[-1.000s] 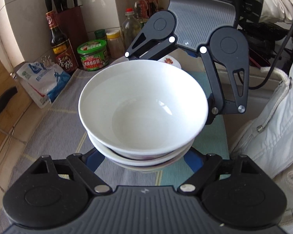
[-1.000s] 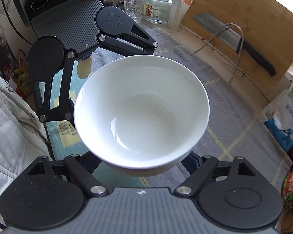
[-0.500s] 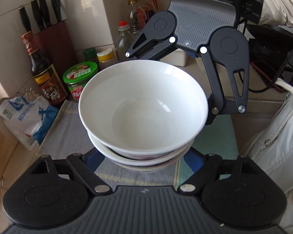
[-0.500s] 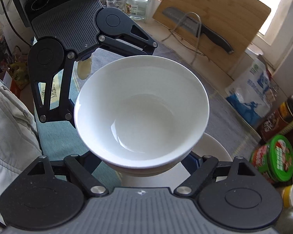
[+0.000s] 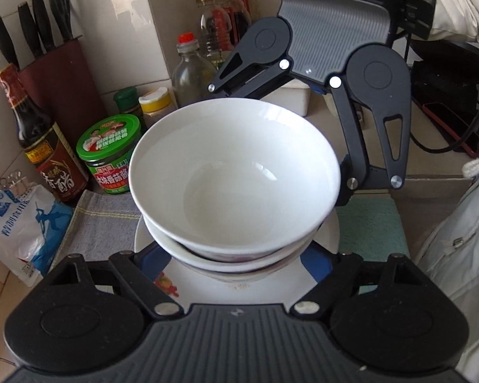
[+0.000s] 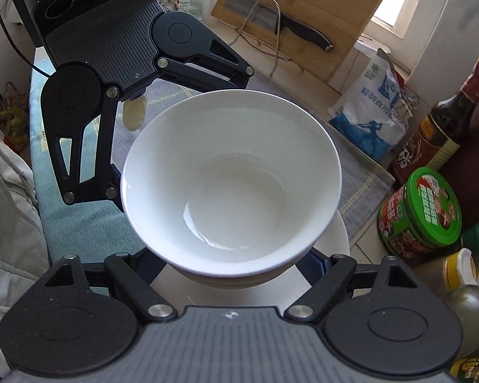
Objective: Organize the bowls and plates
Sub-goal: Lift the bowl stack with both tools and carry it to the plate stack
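Observation:
A stack of white bowls (image 5: 236, 178) is held between my two grippers, which face each other from opposite sides. My left gripper (image 5: 236, 261) is shut on the stack near its base, and so is my right gripper (image 6: 236, 268); the fingertips are hidden under the bowls. The stack (image 6: 233, 178) hangs just above a white plate (image 5: 207, 287) with a red flower print, which lies on the grey cloth. The plate's rim also shows in the right wrist view (image 6: 338, 239). I cannot tell whether the bowls touch the plate.
Along the wall stand a green-lidded jar (image 5: 110, 153), a vinegar bottle (image 5: 44, 146), a knife block (image 5: 57, 73), oil bottles (image 5: 191, 67) and a salt bag (image 5: 19, 223). A cutting board with a knife (image 6: 290, 19) leans at the far side. Grey cloth (image 6: 354, 172) covers the counter.
Both grippers carried the bowl stack toward the wall with the jars and bottles. The white plate has come into view directly under the stack.

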{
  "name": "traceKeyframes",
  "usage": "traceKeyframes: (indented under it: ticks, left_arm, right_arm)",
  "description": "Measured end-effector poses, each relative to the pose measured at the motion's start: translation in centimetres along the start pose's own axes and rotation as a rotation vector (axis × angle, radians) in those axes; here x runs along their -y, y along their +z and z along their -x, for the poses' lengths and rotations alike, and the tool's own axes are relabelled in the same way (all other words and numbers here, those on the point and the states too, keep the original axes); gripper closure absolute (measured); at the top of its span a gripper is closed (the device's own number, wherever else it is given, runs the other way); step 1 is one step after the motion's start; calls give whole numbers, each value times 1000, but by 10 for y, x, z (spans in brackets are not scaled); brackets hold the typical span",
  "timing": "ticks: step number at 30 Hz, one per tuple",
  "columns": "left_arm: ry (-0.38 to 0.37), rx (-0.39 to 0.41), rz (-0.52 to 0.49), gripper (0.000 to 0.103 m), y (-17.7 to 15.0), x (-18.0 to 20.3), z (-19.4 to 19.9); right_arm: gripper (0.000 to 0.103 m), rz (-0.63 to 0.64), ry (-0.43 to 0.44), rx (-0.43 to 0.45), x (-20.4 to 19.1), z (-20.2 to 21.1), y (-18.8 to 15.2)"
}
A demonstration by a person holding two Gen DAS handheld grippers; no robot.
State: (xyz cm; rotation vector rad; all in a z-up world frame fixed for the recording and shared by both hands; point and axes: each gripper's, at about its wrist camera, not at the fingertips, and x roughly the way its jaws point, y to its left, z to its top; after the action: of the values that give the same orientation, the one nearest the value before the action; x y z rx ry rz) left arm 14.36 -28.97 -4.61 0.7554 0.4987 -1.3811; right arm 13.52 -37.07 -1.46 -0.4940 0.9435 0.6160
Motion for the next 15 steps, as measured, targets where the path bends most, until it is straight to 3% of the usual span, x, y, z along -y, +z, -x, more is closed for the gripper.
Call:
traceKeyframes:
  ticks: [15]
  left_arm:
    - [-13,-29,30,16,0,-7,-18]
  right_arm:
    - [14,-34,19,-16,12,-15,0]
